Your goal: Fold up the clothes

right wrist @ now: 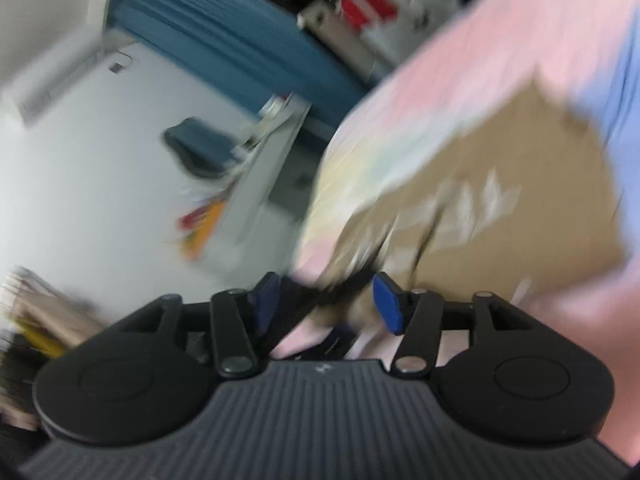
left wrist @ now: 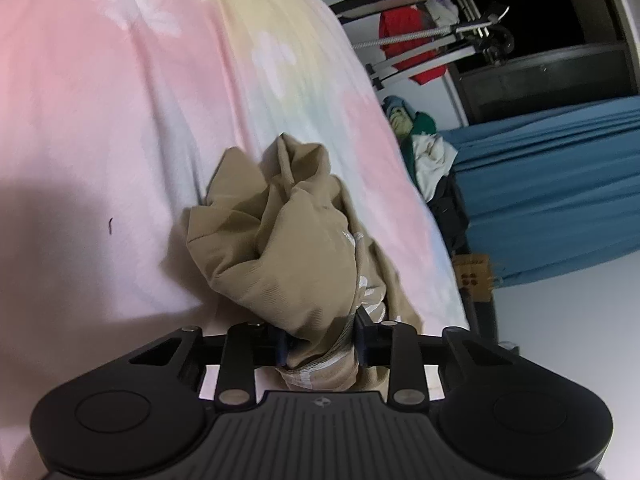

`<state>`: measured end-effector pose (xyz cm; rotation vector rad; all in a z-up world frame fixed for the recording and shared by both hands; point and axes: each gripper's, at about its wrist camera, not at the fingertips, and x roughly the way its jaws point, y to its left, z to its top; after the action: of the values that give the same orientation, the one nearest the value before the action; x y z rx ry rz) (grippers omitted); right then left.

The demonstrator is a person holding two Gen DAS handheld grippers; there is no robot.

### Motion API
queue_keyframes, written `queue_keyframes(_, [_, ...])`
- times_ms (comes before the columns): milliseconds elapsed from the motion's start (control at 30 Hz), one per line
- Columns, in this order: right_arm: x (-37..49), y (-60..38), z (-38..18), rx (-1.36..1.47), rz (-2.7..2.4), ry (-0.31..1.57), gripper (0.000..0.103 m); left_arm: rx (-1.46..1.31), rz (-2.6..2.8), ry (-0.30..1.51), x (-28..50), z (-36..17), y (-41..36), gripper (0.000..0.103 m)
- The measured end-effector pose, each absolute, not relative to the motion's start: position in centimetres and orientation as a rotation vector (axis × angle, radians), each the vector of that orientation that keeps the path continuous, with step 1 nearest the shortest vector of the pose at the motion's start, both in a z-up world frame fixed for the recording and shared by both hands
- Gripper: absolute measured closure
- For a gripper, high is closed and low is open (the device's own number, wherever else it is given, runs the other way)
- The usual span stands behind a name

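A tan garment with white print lies bunched on a pastel pink, yellow and blue bedsheet. My left gripper is shut on a thick fold of the garment, which bulges up between the fingers. In the blurred right wrist view the same tan garment lies on the sheet ahead and to the right. My right gripper is open, its blue pads apart, with the garment's near edge just in front of them.
A pile of clothes sits past the bed's far edge beside blue fabric. A metal rack with a red item stands behind. In the right wrist view there are a white floor, a dark stool and a grey table leg.
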<state>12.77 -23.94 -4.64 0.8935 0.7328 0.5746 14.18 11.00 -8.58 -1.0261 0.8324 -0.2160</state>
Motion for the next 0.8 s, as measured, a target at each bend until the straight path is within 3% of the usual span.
queue_keyframes(133, [13.4,-24.3,-8.6,1.106,0.531,0.884,0.044,-1.012,-0.243,0.794,13.8,-7.6,10.9,0.074])
queue_keyframes(233, [14.1,-25.5,-11.9,1.358,0.507,0.919,0.030,-1.010,-0.250,0.790,13.7,-7.4,10.8,0.074])
queue_keyframes(333, [14.3,-27.1,-14.7,1.594,0.447,0.874,0.023,-1.039,-0.251,0.801,13.7,-7.7,11.0,0.074])
queue_keyframes(467, [14.3,-29.2,-15.1,1.607,0.333,0.783,0.023,-1.067,-0.251,0.808,13.9,-8.1,11.4,0.074])
queue_keyframes(567, [14.2,-30.1,-14.9,1.590,0.281,0.746,0.024,-1.063,-0.254,0.810,14.4,-8.2,11.3,0.074])
queue_keyframes(800, [14.2,-30.5,-14.8,1.489,0.197,0.738,0.050,-1.065,-0.246,0.824,14.9,-8.4,11.2,0.074])
